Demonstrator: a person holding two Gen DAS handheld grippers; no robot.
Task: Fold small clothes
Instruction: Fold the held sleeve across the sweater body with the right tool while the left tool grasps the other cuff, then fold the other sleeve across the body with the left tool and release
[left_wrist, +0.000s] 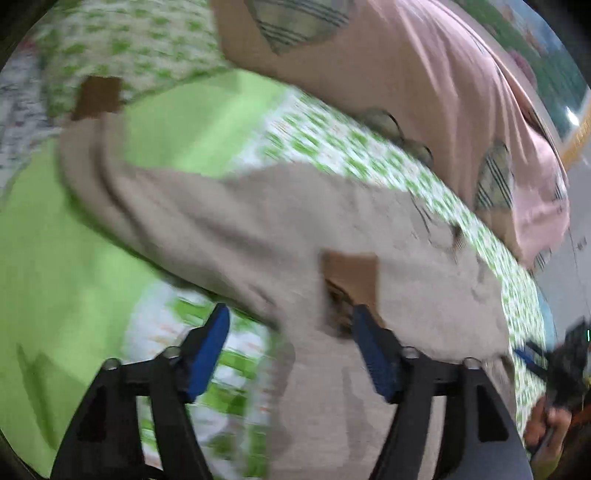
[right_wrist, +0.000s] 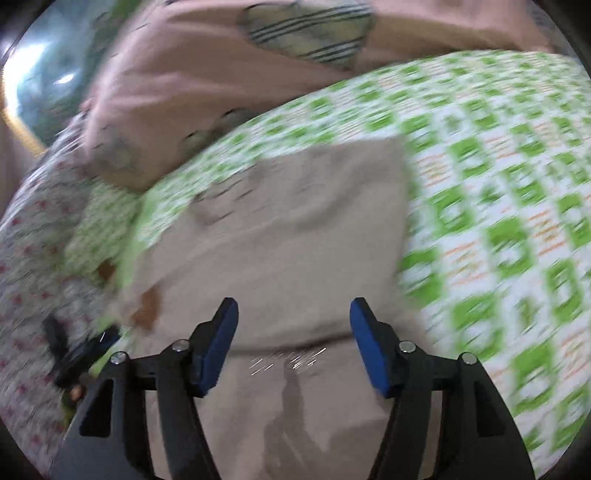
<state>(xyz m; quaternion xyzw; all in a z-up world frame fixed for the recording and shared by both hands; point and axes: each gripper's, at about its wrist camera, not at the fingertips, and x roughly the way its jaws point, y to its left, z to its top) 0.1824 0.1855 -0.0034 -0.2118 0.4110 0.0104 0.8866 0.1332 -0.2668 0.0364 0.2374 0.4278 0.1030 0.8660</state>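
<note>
A small beige garment (left_wrist: 258, 229) with brown patches lies spread on a green-and-white patterned sheet (left_wrist: 332, 147). My left gripper (left_wrist: 290, 321) hovers over its near edge, jaws apart, blue pads (left_wrist: 208, 354) clear of the cloth. In the right wrist view the same beige garment (right_wrist: 295, 229) lies folded into a rough rectangle, and my right gripper (right_wrist: 293, 314) stands open above its near part with nothing pinched. The other gripper (right_wrist: 74, 354) shows blurred at the left edge. Both views are motion-blurred.
A pink garment (left_wrist: 424, 74) with striped patches lies bunched at the far side, also seen as the pink garment (right_wrist: 184, 74). A plain light-green cloth (left_wrist: 55, 258) covers the left. A white sheet with red print (right_wrist: 29, 258) lies at the left.
</note>
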